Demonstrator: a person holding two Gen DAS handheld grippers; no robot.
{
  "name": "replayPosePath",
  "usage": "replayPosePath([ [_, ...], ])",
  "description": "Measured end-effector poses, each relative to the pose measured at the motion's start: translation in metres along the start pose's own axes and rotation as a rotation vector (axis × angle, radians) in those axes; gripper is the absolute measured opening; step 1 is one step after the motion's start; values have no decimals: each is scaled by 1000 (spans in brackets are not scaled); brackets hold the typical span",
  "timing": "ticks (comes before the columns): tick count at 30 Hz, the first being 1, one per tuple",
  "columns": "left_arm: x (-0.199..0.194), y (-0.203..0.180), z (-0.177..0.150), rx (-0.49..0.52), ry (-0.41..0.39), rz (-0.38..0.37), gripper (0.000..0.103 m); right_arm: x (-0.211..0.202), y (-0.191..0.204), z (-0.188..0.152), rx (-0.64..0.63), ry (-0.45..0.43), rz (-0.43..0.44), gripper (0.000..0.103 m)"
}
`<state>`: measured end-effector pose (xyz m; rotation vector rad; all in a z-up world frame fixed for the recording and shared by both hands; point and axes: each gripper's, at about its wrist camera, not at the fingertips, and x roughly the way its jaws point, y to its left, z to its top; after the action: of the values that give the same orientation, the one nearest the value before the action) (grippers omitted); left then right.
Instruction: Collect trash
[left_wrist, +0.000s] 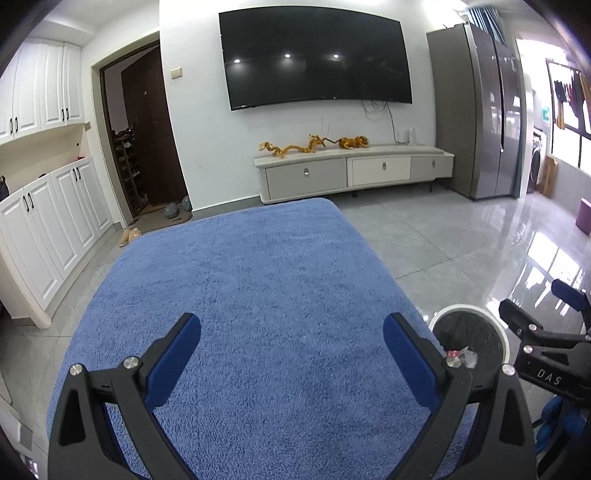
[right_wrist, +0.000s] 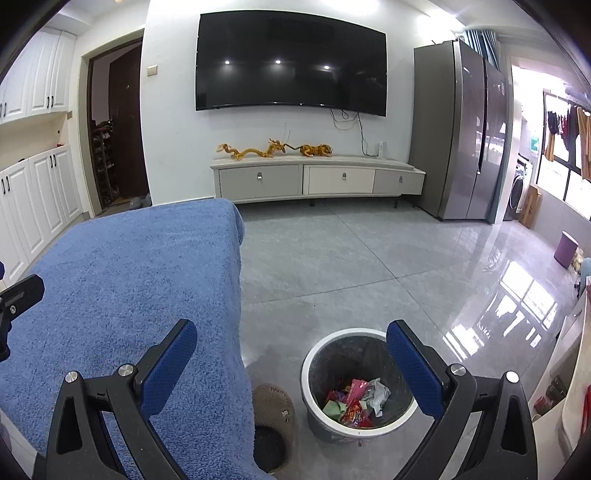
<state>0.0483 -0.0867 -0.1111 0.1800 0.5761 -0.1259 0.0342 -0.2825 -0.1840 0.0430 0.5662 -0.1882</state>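
in front of me is a table draped in a fuzzy blue cloth (left_wrist: 258, 314), its surface running away toward a white wall with a big dark tv (left_wrist: 314, 59) mounted over a low cabinet (left_wrist: 351, 173) that carries a golden dragon figure (left_wrist: 291, 147). white cupboards (left_wrist: 55, 206) line the left side, a dark doorway (left_wrist: 144, 140) sits beside them, and a tall grey fridge (left_wrist: 476, 114) stands to the right on glossy grey floor tiles (right_wrist: 369, 266). my left gripper (left_wrist: 291, 354) hangs over the near part of the cloth with its blue-padded jaws spread wide, nothing between them and nothing touched. my right gripper (right_wrist: 291, 365) sits off the right edge of the table, above the floor, jaws just as wide apart and empty; its right finger (right_wrist: 413, 369) overlaps the rim of the bin in that view, though i cannot tell whether it actually touches. the trash bin (right_wrist: 314, 373), round with a white rim and dark liner, stands on the floor just beside the table's right edge, and the trash (right_wrist: 354, 402) lies inside it as a heap of crumpled red, green and silvery wrappers. a brown woven slipper (right_wrist: 273, 410) rests on the floor between the bin and the hanging cloth.
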Motion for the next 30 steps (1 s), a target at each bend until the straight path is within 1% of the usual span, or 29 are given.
replayPosePath([
  [5,5,-4,0,10,18,-3,100,3,-5,-2,7,15,-7,103],
  [16,10,-10,0,23,30,-13,100,8,-12,-3,15,34,-12,103],
  [30,14,-9,-2,16,65,-19,100,12,-8,-5,2,57,-5,103],
])
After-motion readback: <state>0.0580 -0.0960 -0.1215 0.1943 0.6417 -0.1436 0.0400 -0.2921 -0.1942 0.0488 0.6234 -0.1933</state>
